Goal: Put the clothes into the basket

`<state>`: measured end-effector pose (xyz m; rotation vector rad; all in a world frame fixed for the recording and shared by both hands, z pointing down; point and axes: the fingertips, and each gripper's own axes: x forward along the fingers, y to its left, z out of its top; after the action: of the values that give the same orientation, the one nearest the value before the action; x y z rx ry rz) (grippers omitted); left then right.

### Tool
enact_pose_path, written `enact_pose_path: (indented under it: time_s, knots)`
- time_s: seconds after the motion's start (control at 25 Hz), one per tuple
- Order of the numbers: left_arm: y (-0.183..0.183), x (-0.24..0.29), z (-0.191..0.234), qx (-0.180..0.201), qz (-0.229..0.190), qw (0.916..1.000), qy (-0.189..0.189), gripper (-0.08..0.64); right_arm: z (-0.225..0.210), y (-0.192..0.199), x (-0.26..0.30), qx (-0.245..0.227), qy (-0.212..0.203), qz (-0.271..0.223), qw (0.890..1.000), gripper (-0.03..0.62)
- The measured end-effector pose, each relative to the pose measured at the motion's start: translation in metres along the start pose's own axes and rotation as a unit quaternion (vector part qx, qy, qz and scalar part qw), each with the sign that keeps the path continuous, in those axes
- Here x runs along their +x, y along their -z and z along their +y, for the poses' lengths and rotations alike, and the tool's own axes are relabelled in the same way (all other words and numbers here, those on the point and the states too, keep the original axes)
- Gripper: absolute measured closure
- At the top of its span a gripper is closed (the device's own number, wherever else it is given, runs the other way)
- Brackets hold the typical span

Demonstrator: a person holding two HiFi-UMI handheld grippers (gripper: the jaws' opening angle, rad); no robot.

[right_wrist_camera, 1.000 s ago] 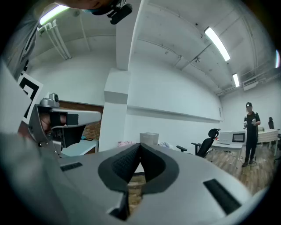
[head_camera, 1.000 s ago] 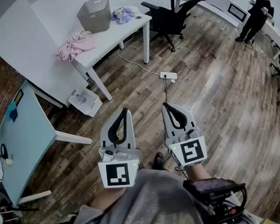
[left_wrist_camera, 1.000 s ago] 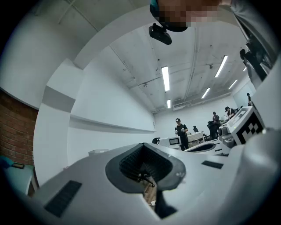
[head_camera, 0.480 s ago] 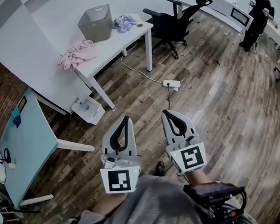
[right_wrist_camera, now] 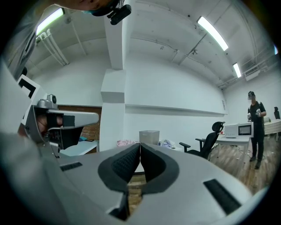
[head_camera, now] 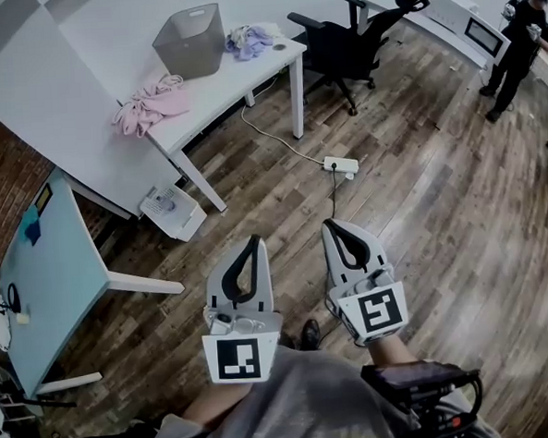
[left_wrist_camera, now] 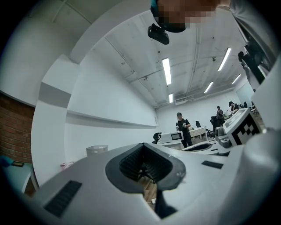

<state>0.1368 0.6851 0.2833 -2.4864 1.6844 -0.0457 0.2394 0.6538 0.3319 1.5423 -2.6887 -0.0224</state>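
Though beside the basket point(head_camera: 192, 40), lilac clothes point(head_camera: 247, 41) indistinct.

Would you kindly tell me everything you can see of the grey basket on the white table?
The grey basket is a rectangular bin with an open top and plain walls that taper slightly toward the base. Its material is too distant to tell. It stands upright on the white table at the wall side, between a pink clothes pile and a lilac-and-white clothes pile, seemingly apart from both. Nothing shows above its rim.
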Motion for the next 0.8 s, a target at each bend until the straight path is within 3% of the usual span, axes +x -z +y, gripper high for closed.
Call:
enact_pose_path:
  time_s: [0.4,0.8]
  knots:
    - [0.033,0.065,0.050,-0.016,0.023,0.9996,0.003,0.552,-0.020,0.024,0.080,0.016,-0.001,0.032,0.999,0.584]
    - [0.022,0.160,0.143,0.002,-0.010,0.9999,0.013,0.552,-0.039,-0.004,0.212,0.019,0.002,0.009,1.000,0.584]
